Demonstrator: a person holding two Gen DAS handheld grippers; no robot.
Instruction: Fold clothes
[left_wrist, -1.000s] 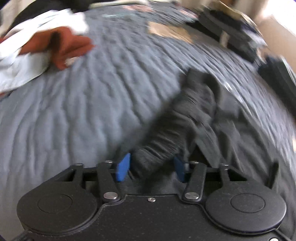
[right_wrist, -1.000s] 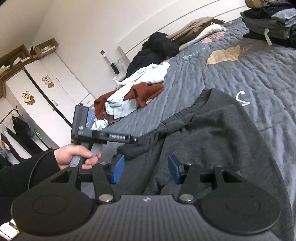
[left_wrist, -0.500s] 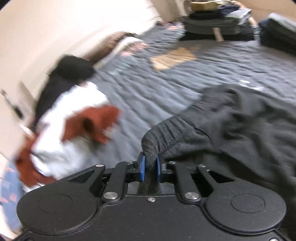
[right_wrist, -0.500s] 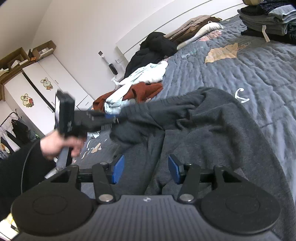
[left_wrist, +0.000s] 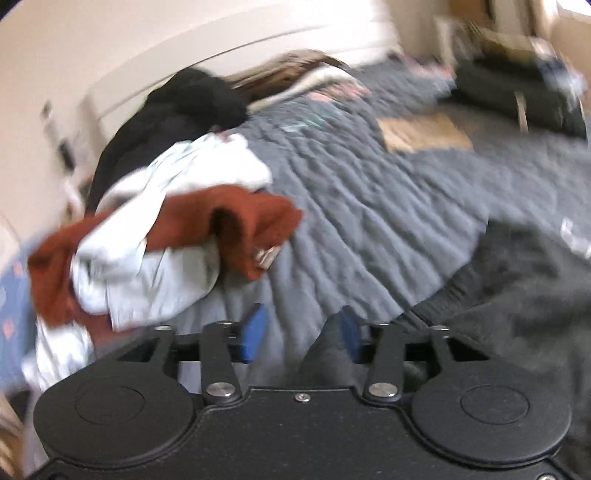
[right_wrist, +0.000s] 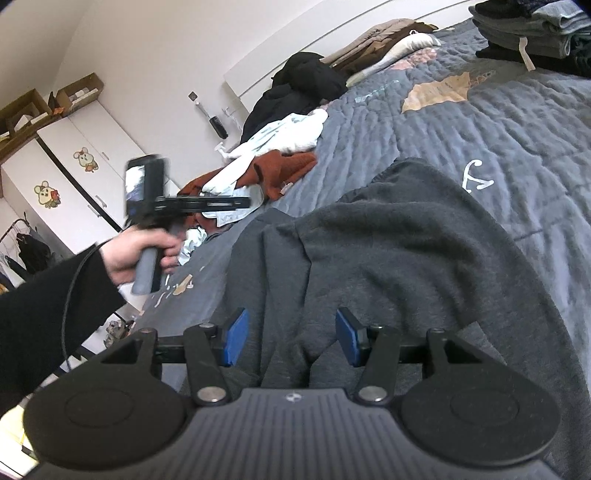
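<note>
Grey garment (right_wrist: 406, 236) between right gripper (right_wrist: 291, 338) jaws

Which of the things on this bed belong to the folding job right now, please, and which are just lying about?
In the job:
- dark grey garment
- left gripper, jaws just opened, cloth edge between them
- right gripper, open over the garment

Lying about:
- rust-brown and white clothes heap
- black clothes
- folded stack
- quilt

left tongs (left_wrist: 301, 332) just opened, released dark grey garment (right_wrist: 406, 240), lifted clear.
</note>
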